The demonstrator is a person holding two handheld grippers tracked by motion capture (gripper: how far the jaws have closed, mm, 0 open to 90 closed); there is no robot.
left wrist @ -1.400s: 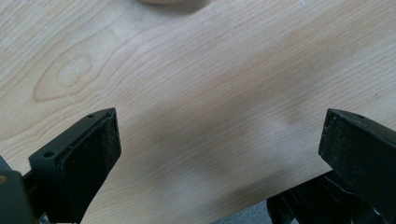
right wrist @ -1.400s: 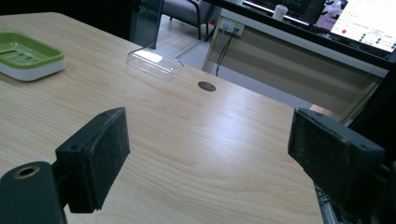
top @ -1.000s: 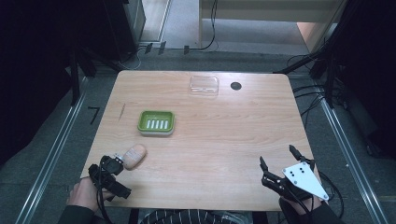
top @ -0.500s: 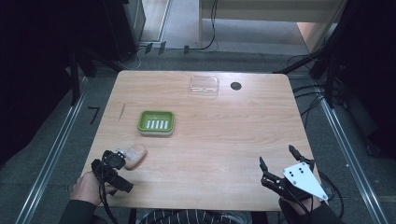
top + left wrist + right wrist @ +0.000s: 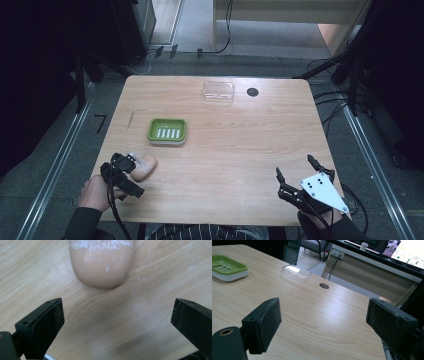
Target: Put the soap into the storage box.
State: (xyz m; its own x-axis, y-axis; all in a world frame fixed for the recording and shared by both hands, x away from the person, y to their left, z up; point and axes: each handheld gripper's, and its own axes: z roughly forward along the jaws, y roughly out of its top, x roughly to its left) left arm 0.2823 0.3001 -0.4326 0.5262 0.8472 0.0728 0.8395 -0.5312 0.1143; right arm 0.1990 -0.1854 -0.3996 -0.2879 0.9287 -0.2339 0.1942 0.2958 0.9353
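Note:
A beige bar of soap [image 5: 144, 167] lies on the wooden table near its front left. My left gripper [image 5: 132, 175] sits just to the left of the bar, pointing at it. In the left gripper view the rounded end of the soap [image 5: 101, 263] lies just ahead of the left gripper [image 5: 117, 315], whose jaws stand wide apart with nothing between them. A green soap dish [image 5: 168, 131] rests farther back on the table. My right gripper [image 5: 294, 166] hovers at the front right, open and holding nothing, as the right gripper view [image 5: 324, 317] also shows.
A clear plastic lid [image 5: 218, 92] lies near the table's far edge, with a dark cable hole [image 5: 252, 92] beside it. Green dish [image 5: 227, 267], lid [image 5: 296, 273] and hole [image 5: 324, 286] appear ahead of the right gripper. Beyond the far edge stand a desk and cables.
My left gripper has edged forward, closer to the soap. The soap and the right gripper have stayed where they were.

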